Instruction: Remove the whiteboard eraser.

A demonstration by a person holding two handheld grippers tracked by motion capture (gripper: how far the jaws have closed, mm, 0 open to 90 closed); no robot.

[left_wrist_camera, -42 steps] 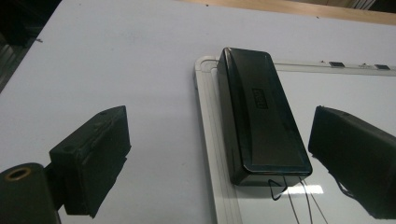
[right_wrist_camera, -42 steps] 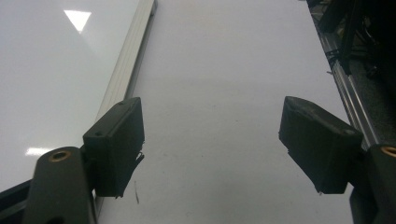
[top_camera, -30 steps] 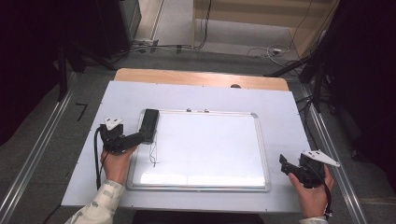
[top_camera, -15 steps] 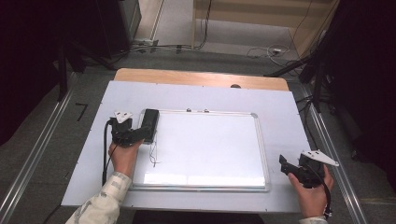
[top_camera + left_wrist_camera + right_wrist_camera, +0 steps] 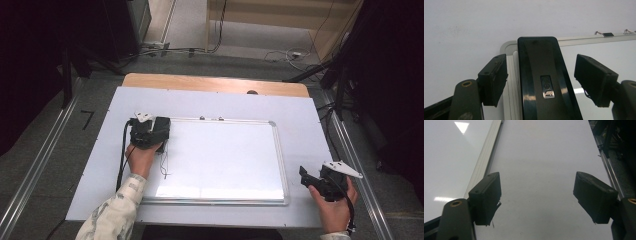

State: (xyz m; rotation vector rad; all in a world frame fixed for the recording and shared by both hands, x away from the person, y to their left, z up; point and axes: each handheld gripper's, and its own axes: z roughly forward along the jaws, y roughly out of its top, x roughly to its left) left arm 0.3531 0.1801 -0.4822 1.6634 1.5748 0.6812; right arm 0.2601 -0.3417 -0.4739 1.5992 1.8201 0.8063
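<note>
A black whiteboard eraser (image 5: 544,82) lies on the top left corner of the whiteboard (image 5: 225,155); in the high view the eraser (image 5: 162,130) is partly covered by my left gripper (image 5: 150,134). The left gripper (image 5: 541,60) straddles the eraser. Its jaws have just been closing, and a narrow gap still shows on each side, so the pads do not press on it. My right gripper (image 5: 305,175) rests at the table's right front, off the board. In the right gripper view its jaws (image 5: 536,177) stand open over bare white table.
A thin dark pen mark (image 5: 164,167) runs down the board's left part. Two small clips (image 5: 210,118) sit on the board's top frame. The white table sheet (image 5: 300,120) ends at a wooden strip (image 5: 215,82) at the back. Metal rails (image 5: 360,170) flank the table.
My left gripper has moved up the board's left edge onto the eraser, and its jaws have narrowed around it. The right gripper has stayed in place.
</note>
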